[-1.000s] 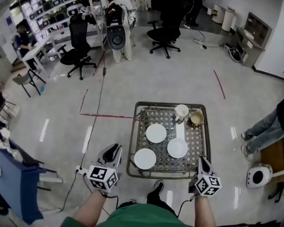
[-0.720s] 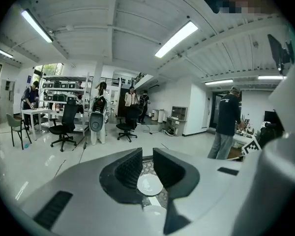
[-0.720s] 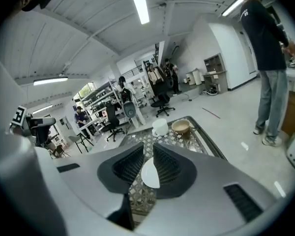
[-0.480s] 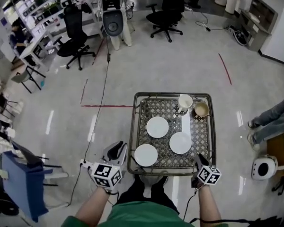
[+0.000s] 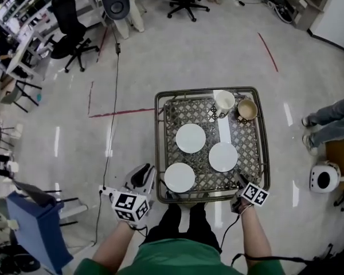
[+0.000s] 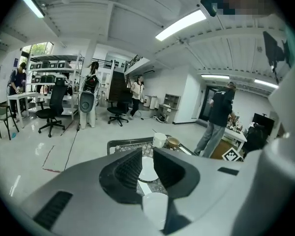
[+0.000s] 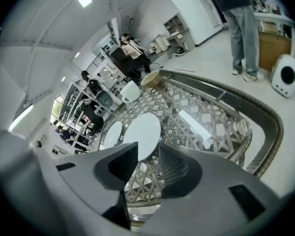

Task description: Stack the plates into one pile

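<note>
Three white plates lie apart on the lattice table (image 5: 160, 130): a far plate (image 5: 191, 137), a right plate (image 5: 223, 157) and a near plate (image 5: 179, 177). My left gripper (image 5: 142, 174) hangs just outside the table's near-left corner, open and empty. In the left gripper view, the left gripper (image 6: 147, 154) frames the near plate (image 6: 155, 208). My right gripper (image 5: 241, 182) is over the near-right corner. Its jaws have just been opening and nothing is between them. In the right gripper view, the right gripper (image 7: 147, 151) points at the right plate (image 7: 142, 132).
A white cup (image 5: 224, 101) and a brown bowl (image 5: 247, 109) stand at the table's far right. A raised metal rim rings the table. A person's legs (image 5: 327, 130) and a round white device (image 5: 321, 178) are to the right. A blue chair (image 5: 37, 228) is at left.
Both grippers have sunk and drawn close to the table's near edge. The right one has turned and now sits over the near-right corner. The plates have not moved.
</note>
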`<state>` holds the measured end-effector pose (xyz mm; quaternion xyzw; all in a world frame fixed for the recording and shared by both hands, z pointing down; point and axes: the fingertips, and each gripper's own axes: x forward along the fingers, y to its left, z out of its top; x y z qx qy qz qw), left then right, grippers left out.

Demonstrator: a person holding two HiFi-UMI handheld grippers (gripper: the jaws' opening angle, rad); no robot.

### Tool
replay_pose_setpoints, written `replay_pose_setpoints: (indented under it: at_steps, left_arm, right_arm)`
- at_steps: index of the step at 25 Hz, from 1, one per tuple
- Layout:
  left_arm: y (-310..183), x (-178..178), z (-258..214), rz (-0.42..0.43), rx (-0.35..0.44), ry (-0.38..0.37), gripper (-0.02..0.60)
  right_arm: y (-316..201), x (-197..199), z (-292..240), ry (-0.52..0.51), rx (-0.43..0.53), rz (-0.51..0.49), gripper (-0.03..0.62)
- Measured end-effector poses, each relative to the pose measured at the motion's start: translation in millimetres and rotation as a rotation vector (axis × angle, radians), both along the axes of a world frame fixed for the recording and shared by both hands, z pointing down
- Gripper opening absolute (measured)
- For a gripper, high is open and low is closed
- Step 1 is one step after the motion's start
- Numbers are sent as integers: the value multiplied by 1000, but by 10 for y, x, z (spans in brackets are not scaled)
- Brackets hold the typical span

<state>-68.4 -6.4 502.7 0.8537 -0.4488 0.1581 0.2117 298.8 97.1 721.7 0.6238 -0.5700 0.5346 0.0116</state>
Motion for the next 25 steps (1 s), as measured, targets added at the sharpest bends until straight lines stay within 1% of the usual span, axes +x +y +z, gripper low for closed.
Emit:
replay_pose_setpoints:
  at_steps: [4,9,10,13,17,19,21,23,24,25]
  left_arm:
    - [-18,26,89,43,-11,-25,81]
    - [-8,56,81,76,-21,-36,83]
    - [-2,56,75,81,-24,-39,83]
    - [8,54,67,85,-30,-41,83]
    - [-12,63,97,79,-42,-31,83]
    - [-27,47,128,77,-47,-27,83]
    - [-28,37,147,76,-51,-25,83]
    - [-17,38,137,73,-53,-23,83]
    - [-13,41,128,71,-53,-22,83]
    - [-12,46,121,69,-53,-20,83]
  right_arm:
    - [-6,-69,373,-112,-34,87,166]
    - [-114,-111,577,-177,-41,147,190]
    - [-143,-112,580,-186,-34,157,184]
    - [-240,-122,559,-207,-12,165,184]
    - [-374,-188,582,-212,-8,134,183]
    - [-437,-240,612,-208,-12,125,172]
    - [-474,-269,637,-194,-23,114,147]
    - [-474,-268,651,-174,-44,105,109]
    - [-466,-260,652,-168,-53,105,75]
    - [-462,-249,644,-168,-54,107,71]
